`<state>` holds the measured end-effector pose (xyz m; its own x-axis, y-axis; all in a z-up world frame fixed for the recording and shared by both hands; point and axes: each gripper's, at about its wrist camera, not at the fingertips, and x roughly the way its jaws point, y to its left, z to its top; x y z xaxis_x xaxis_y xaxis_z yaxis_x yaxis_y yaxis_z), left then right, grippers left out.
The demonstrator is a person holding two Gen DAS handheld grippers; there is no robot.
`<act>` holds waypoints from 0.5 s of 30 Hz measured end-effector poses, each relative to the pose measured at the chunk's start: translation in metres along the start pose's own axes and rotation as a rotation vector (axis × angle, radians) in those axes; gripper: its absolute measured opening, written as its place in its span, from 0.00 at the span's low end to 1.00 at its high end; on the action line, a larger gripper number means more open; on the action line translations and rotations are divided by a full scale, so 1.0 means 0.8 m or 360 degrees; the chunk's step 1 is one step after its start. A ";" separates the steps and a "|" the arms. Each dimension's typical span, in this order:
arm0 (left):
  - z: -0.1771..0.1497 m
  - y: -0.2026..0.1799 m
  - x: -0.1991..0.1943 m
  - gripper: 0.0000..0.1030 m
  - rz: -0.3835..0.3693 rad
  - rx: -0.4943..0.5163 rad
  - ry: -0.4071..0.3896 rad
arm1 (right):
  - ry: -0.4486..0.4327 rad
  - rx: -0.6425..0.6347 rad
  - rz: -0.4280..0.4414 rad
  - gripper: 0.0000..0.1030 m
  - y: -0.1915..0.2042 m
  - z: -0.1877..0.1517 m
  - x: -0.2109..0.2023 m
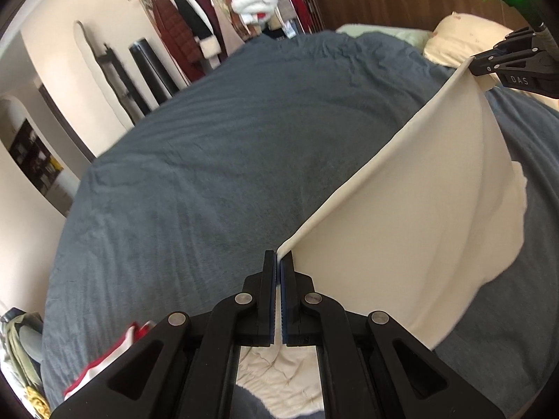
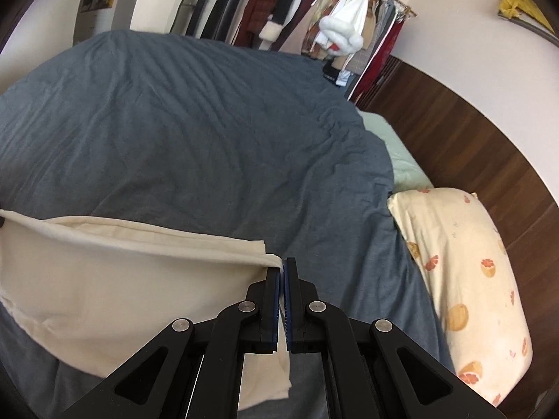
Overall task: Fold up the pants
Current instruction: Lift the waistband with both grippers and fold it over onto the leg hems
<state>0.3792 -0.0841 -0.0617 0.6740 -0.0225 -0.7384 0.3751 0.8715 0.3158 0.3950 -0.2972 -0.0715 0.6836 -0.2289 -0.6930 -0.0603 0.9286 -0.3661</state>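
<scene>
Here we hold the cream pants [image 1: 401,209] taut above the bed [image 1: 209,139], left gripper [image 1: 280,262] and right gripper [image 2: 283,269] each clenched on one end of the raised edge.

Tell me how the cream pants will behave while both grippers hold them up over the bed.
Probably floppy: the pants hang in a curve below the edge stretched between the left gripper and right gripper. Likely light, since that edge stays nearly straight from two small pinches. Released, they would probably collapse onto the bed.
</scene>
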 end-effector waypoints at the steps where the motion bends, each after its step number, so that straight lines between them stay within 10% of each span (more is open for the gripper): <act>1: 0.002 0.002 0.007 0.04 -0.0008 0.0001 0.0017 | 0.0031 -0.0018 0.0004 0.01 0.003 0.004 0.015; 15: 0.003 0.001 0.128 0.15 -0.0070 0.0020 0.0321 | 0.0363 -0.0176 0.0040 0.02 0.042 0.037 0.166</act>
<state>0.4495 -0.0870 -0.1357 0.5160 0.0391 -0.8557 0.4102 0.8657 0.2869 0.5052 -0.2876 -0.1576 0.4996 -0.2779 -0.8205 -0.1629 0.9001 -0.4040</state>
